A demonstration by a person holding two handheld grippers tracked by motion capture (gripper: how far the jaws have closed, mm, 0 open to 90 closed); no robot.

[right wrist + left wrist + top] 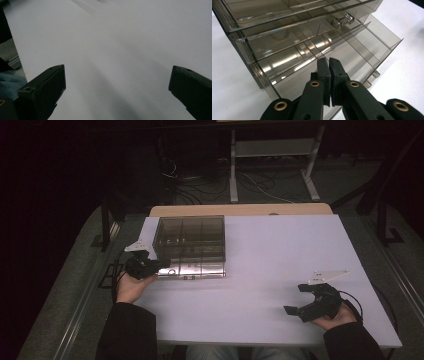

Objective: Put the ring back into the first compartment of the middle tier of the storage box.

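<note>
A smoky transparent plastic drawer organizer box (pixel 190 240) stands upright at the white table's ten o'clock, its lowest compartmented drawer (pixel 352 50) pulled partly out.

High view: above the near edge, facing forward and down over the whole white table (pixel 280 260). Left gripper view: very close to the clear drawer box (pixel 312 40), which the high view shares. Right gripper view: low over bare tabletop, near right.

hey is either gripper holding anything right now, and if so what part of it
The left gripper is shut on a thin upright divider wall of the pulled-out lower drawer of the clear drawer box. The right gripper is open over the white table, holding nothing.
</note>
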